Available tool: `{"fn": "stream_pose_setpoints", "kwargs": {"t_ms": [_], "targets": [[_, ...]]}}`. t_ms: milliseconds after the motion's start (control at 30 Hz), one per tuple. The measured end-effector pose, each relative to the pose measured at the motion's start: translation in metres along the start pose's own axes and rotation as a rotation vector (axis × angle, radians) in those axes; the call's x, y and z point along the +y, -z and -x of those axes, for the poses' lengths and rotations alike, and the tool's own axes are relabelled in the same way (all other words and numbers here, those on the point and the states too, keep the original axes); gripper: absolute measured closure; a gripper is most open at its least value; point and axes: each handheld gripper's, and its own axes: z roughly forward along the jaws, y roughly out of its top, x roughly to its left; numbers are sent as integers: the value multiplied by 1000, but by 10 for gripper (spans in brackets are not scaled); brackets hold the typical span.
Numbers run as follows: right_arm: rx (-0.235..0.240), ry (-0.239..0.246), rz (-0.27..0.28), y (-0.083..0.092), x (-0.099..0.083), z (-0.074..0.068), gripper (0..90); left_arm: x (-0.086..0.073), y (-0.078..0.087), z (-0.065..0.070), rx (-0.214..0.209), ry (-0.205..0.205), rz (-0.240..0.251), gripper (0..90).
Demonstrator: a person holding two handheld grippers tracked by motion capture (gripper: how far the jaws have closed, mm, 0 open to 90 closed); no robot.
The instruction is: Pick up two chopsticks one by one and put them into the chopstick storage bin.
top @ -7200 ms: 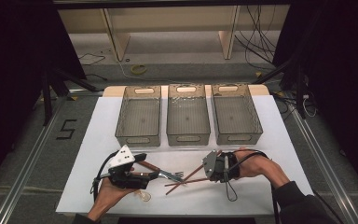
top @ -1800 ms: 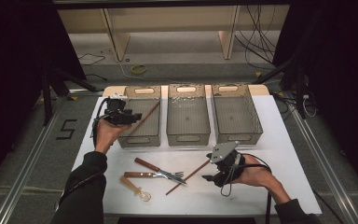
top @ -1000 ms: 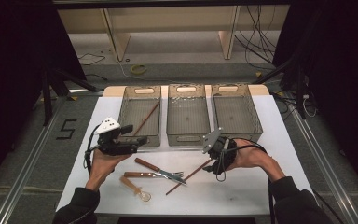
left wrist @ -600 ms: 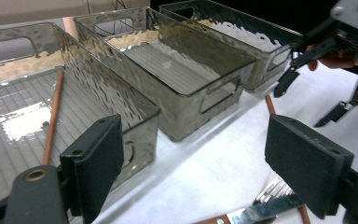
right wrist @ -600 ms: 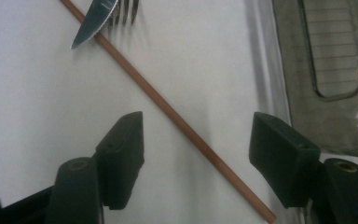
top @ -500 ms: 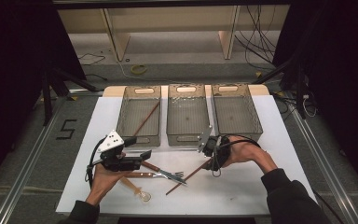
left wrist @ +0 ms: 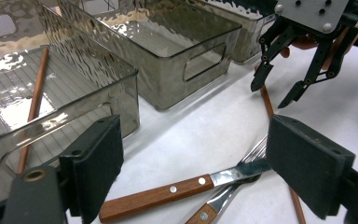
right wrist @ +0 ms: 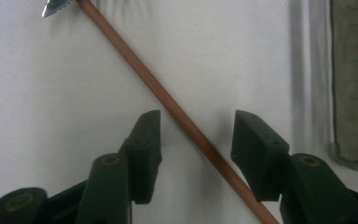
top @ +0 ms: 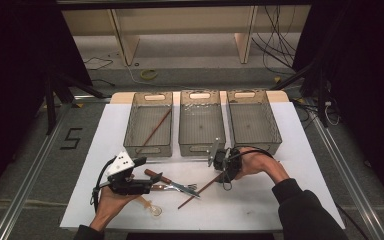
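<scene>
Right gripper [right wrist: 193, 154] poised over a wooden chopstick [right wrist: 168, 100] flat on the white table [top: 290, 195], jaws spread and straddling it, empty, ready to pinch. Left gripper [left wrist: 196, 168] wide open, holding nothing, aimed at wood-handled cutlery [left wrist: 158, 193]. Another chopstick [top: 155, 131] inside the left bin [top: 130, 125], suggesting sorting.

We see three grey bins [top: 200, 125] in a row on a white table [top: 290, 190]. A stick [top: 154, 131] lies in the left one. Near the front edge lie a knife [top: 172, 183], fork [top: 189, 188], second stick [top: 200, 192] and spoon [top: 150, 207]. There is a "5" [top: 71, 138] on the floor.
</scene>
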Motion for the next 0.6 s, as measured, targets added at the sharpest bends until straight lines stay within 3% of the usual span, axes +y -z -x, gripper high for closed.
{"fn": "stream_pose_setpoints", "kwargs": {"t_ms": [233, 333, 600], "targets": [[23, 16, -7, -5, 2, 3, 581, -2, -2, 1, -2, -9, -9, 184], [39, 1, -19, -5, 3, 2, 604, -3, -2, 1, -6, -5, -11, 185], [57, 34, -80, -3, 5, -3, 674, -3, -3, 2, -14, -16, -23, 187]]}}
